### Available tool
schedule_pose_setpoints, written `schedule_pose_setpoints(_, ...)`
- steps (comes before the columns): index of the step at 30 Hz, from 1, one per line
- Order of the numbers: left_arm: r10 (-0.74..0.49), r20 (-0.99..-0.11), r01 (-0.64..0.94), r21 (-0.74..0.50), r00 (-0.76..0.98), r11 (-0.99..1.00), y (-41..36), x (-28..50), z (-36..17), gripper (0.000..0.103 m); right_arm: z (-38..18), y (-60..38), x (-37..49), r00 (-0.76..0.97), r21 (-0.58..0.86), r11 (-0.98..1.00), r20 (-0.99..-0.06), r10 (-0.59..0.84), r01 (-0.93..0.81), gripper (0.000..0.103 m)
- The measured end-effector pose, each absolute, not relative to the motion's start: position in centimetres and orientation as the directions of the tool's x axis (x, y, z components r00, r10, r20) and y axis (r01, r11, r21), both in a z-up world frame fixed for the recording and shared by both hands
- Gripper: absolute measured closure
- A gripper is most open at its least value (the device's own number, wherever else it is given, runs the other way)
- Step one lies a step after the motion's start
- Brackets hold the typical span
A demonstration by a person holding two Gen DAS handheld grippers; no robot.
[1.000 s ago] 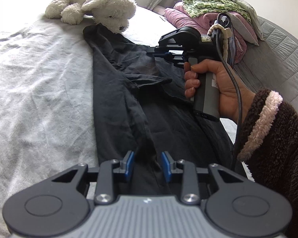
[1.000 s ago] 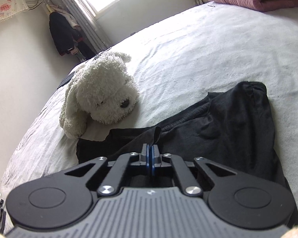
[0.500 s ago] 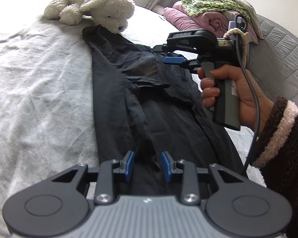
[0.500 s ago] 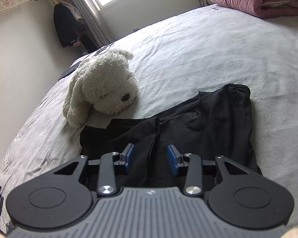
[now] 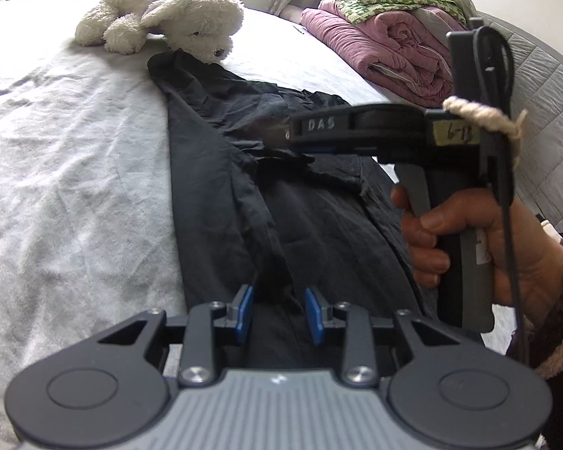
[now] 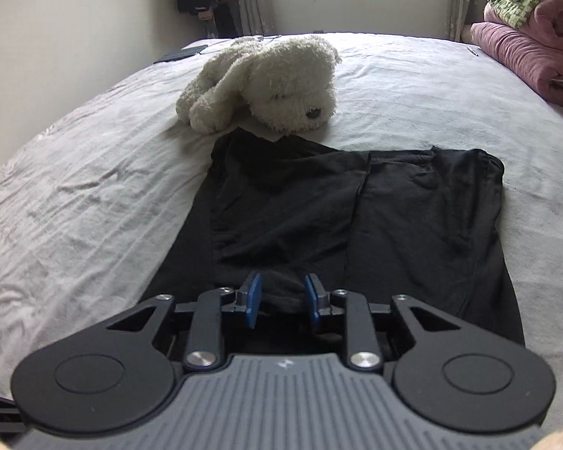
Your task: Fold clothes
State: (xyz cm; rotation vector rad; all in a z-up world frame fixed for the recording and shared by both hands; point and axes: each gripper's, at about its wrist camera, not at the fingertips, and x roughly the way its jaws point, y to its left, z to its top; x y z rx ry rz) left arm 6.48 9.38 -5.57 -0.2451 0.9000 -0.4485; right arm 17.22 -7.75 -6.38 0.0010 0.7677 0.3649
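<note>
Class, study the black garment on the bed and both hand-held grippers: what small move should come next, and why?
Probably finish closing the right hand-held gripper on the fold of the black garment bunched between its pads. Its jaws are closing but a gap still shows at each pad. The left hand-held gripper stands open over the near end, and the fabric lies only partly folded.

a black garment [image 6: 356,221] lies partly folded, wrinkled, flat on the bed.

left hand-held gripper [image 5: 278,315]: jaws apart | right hand-held gripper [image 6: 280,300]: jaws closing, angled down
</note>
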Motion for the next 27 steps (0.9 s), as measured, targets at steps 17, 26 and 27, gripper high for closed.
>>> schedule_pose_setpoints(17,-0.503,-0.532,0.351,-0.366,0.681,0.862,7.6,7.7,-6.1,0.074,-3.5,-16.6,3.2,0.73,0.251,0.947,-0.606,0.316,-0.201,0.077)
schedule_pose_setpoints(26,-0.531,-0.569,0.472,-0.265,0.628,0.841,4.2,3.5,-5.4,0.074,-3.5,-22.1,-3.2,0.754,0.305,0.945,-0.592,0.286,-0.119,0.071)
schedule_pose_setpoints(27,-0.53,-0.571,0.471,-0.265,0.626,0.841,4.2,2.8,-5.1,0.074,-3.5,-22.4,-3.5,0.756,0.318,0.941,-0.585,0.293,-0.119,0.071)
